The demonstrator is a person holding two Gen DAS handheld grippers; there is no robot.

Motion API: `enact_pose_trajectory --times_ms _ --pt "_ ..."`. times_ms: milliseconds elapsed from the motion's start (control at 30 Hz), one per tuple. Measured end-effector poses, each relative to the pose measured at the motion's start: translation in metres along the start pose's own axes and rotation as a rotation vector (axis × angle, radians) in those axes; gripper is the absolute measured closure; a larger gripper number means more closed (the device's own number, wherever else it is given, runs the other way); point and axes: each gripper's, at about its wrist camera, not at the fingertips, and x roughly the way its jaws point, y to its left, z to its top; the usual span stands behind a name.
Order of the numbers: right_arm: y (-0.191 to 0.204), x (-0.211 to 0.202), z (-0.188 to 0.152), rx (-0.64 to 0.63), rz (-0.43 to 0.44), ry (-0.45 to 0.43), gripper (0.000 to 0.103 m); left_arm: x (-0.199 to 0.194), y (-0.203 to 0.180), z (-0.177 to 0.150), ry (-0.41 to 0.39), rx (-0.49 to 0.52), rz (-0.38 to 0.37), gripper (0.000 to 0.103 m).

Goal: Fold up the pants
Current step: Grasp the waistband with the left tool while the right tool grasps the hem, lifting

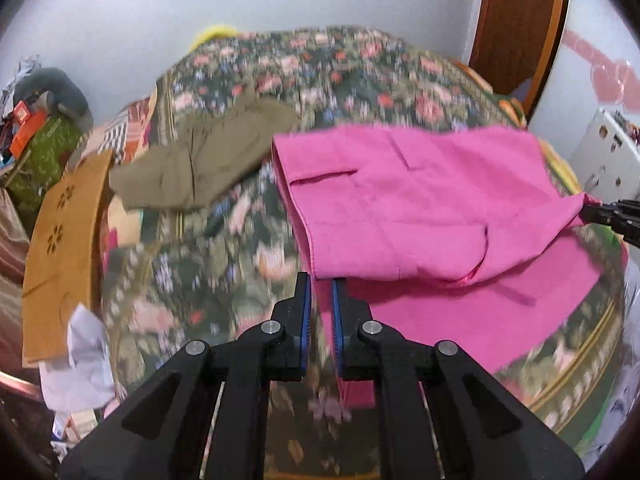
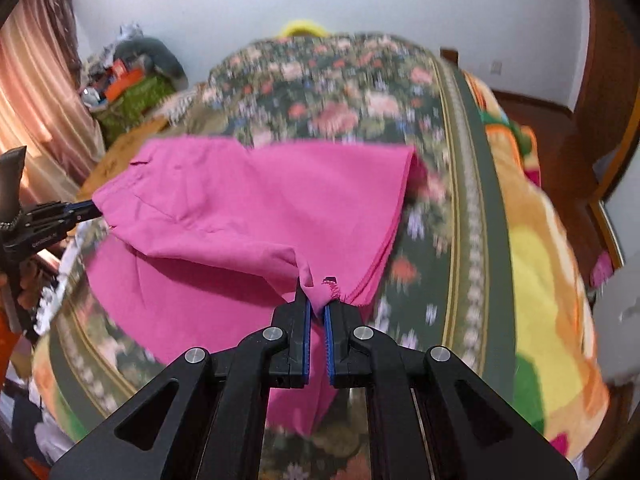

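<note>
Right wrist view: both the right hand-held gripper (image 2: 318,300) and left hand-held gripper (image 1: 320,292) are clenched on corners of pink pants (image 2: 248,208) at lower centre above the bed (image 2: 340,92); no writing is legible.

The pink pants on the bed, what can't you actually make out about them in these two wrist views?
- Lower layer of the pink pants: covered by the folded-over top layer, both views.
- Fabric inside the left gripper: left wrist view, hidden by its fingers.
- Far hem: right wrist view, motion blur against the floral bedspread.
- Right gripper: how much cloth it pinches is hidden by the bunched fabric.
</note>
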Motion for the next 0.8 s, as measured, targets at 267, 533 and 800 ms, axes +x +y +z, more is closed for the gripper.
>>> enact_pose_trajectory --times_ms 267,533,800 --pt "-0.004 -0.007 -0.033 -0.001 -0.103 0.066 0.086 -0.03 0.004 -0.011 -0.052 -0.005 0.005 0.088" --pt "0.011 -0.032 -0.03 -0.016 -0.084 0.001 0.056 -0.038 -0.023 -0.001 -0.083 0.185 0.115 0.037" --pt "0.045 -0.008 -0.016 -0.133 -0.027 0.029 0.055 -0.006 -0.056 -0.004 -0.014 0.374 0.18 0.037"
